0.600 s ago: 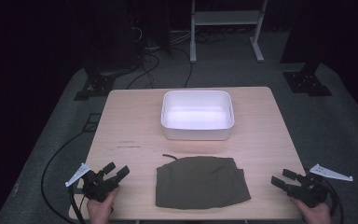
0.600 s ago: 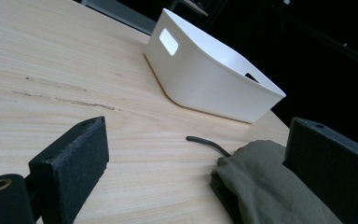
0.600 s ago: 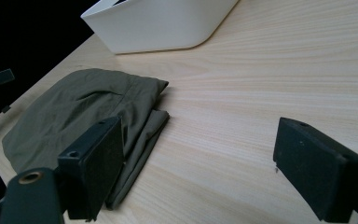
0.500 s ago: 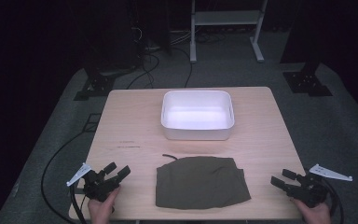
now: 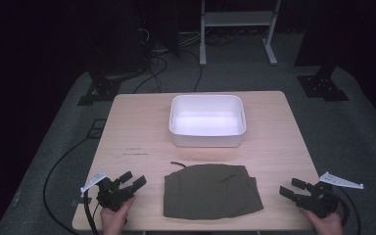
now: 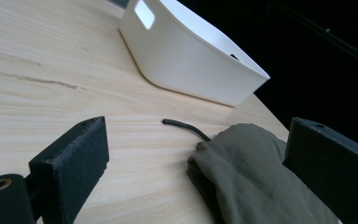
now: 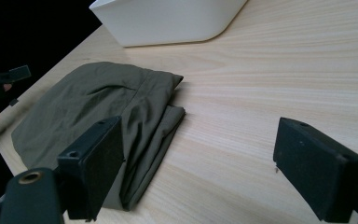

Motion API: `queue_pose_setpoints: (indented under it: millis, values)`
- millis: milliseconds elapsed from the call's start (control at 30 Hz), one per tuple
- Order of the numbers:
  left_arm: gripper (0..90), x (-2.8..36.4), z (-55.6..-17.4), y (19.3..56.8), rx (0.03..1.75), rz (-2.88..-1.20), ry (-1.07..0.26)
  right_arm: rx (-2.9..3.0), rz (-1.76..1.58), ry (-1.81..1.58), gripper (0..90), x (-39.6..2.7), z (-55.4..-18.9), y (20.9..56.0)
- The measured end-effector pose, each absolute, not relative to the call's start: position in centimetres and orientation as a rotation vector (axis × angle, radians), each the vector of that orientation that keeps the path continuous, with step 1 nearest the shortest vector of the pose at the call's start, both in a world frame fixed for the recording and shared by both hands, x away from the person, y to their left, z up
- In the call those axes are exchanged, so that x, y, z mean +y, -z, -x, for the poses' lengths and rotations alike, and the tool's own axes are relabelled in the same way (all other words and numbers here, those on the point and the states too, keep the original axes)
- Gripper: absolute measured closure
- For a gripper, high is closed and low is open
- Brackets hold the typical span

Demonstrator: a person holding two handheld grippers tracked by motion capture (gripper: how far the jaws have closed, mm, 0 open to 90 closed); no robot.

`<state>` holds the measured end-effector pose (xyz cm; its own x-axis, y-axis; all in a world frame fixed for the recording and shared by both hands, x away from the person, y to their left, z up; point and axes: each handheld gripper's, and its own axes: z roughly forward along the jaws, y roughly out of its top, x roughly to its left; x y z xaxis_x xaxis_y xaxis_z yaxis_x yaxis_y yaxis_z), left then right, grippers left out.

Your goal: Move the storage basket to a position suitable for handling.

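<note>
A folded olive-green cloth (image 5: 210, 190) lies flat near the front edge of the wooden table (image 5: 137, 127), with a dark cord (image 5: 177, 164) poking out at its back left corner. Behind it stands an empty white bin (image 5: 207, 120). My left gripper (image 5: 131, 180) rests at the front left, a short way left of the cloth, jaws open and empty. In the left gripper view the cloth (image 6: 256, 177) and cord (image 6: 184, 126) lie ahead to the right. My right gripper (image 5: 292, 188) sits at the front right, open and empty, with the cloth (image 7: 107, 102) ahead to its left.
The bin (image 6: 191, 51) stands in the middle of the table's far half. Bare wood (image 7: 279, 79) spreads to both sides of the bin and cloth. Cables (image 5: 58, 171) trail over the dark carpet left of the table. A white metal stand (image 5: 235, 29) is behind.
The left gripper has swung slightly, its jaws now pointing more toward the cloth. The right gripper and the cloth have kept still.
</note>
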<state>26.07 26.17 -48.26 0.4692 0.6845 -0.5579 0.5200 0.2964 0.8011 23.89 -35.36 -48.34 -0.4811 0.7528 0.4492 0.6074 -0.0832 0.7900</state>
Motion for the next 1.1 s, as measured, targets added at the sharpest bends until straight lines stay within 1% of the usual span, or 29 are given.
queue_pose_setpoints:
  millis: [167,367,600,867,1100]
  values:
    - [5.5,25.3,-26.0,48.4,1.169,-1.385,-0.128,2.044,-1.514,-1.608,15.6,-35.0,-24.0,48.3]
    - [5.5,24.3,-25.8,48.8,1.202,-1.387,-0.046,2.062,-1.511,-1.608,15.3,-34.3,-24.0,48.2]
    - [5.5,22.8,-25.6,49.3,1.222,-1.429,0.034,2.104,-1.507,-1.593,15.3,-33.2,-24.2,48.3]
    - [5.5,21.1,-25.7,49.7,1.192,-1.51,0.096,2.2,-1.481,-1.552,15.3,-31.2,-24.5,48.6]
    - [5.5,20.1,-25.8,50.0,1.198,-1.554,0.133,2.225,-1.498,-1.555,15.3,-30.7,-24.8,48.8]
